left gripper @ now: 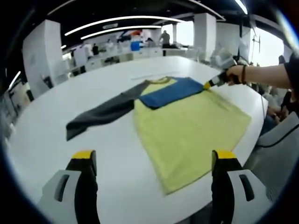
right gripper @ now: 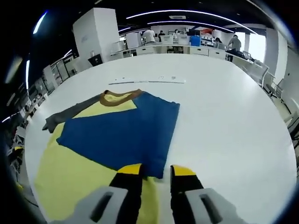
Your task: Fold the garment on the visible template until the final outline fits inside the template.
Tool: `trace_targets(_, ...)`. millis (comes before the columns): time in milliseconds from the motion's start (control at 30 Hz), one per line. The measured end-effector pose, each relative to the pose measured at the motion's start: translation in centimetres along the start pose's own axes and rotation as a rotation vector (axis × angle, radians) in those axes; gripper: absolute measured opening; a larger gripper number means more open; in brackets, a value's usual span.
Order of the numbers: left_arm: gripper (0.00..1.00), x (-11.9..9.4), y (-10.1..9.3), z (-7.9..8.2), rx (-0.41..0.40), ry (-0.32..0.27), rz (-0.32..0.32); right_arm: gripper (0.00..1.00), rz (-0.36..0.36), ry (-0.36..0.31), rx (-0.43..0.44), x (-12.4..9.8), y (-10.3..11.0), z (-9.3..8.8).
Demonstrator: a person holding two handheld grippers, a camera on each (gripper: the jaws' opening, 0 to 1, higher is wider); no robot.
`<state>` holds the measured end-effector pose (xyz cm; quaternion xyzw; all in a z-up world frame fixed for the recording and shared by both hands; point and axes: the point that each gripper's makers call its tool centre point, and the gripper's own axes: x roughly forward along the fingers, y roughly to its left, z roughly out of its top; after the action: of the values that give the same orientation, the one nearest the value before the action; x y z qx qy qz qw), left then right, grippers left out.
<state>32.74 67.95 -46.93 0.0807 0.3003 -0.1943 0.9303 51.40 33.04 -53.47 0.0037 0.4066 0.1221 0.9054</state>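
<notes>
The garment (left gripper: 187,130), a yellow shirt with a brown collar, lay flat on the white table (left gripper: 93,93). One sleeve, blue (right gripper: 117,135), was folded inward across the upper chest of the shirt; the other sleeve, dark grey (left gripper: 103,114), extended outward from the shoulder onto the bare table surface. In the left gripper view, the left gripper (left gripper: 154,163) was positioned above the near table edge with its yellow-tipped jaws spread wide apart and gripping nothing; the hem corner of the shirt lay between and just beyond the two jaws. In the same view, the right gripper (left gripper: 208,85), held in a person's hand (left gripper: 236,73), met the cuff end of the blue sleeve at the shirt's far side. In the right gripper view, the right gripper (right gripper: 155,170) had its jaws set close together with a narrow gap, and their tips sat at the lower edge of the blue sleeve; it could not be determined whether fabric was pinched between them. A thin pale strip (right gripper: 147,81) lay on the table beyond the collar. Desks, white pillars and several people stood in the background, well apart from the table.
</notes>
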Motion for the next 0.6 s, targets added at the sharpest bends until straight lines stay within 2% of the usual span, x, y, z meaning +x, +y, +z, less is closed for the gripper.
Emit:
trace_targets(67, 0.99, 0.02, -0.02, 0.06, 0.002, -0.001, -0.002, 0.14, -0.004, 0.002, 0.021, 0.01, 0.03, -0.19)
trace_targets(167, 0.99, 0.0, 0.01, 0.08, 0.009, 0.001, -0.002, 0.09, 0.011, 0.017, 0.132, 0.11, 0.45, -0.71)
trace_targets(300, 0.99, -0.09, -0.04, 0.09, 0.01, 0.001, -0.002, 0.07, -0.005, 0.022, 0.047, 0.35, 0.42, -0.62)
trace_targets(433, 0.99, -0.06, 0.03, 0.05, 0.01, 0.003, 0.001, 0.03, -0.006, 0.021, 0.029, 0.05, 0.61, -0.65)
trace_targets(600, 0.99, -0.15, 0.09, 0.23, 0.011, 0.0, 0.003, 0.02, -0.003, 0.036, 0.004, -0.09, 0.16, -0.72)
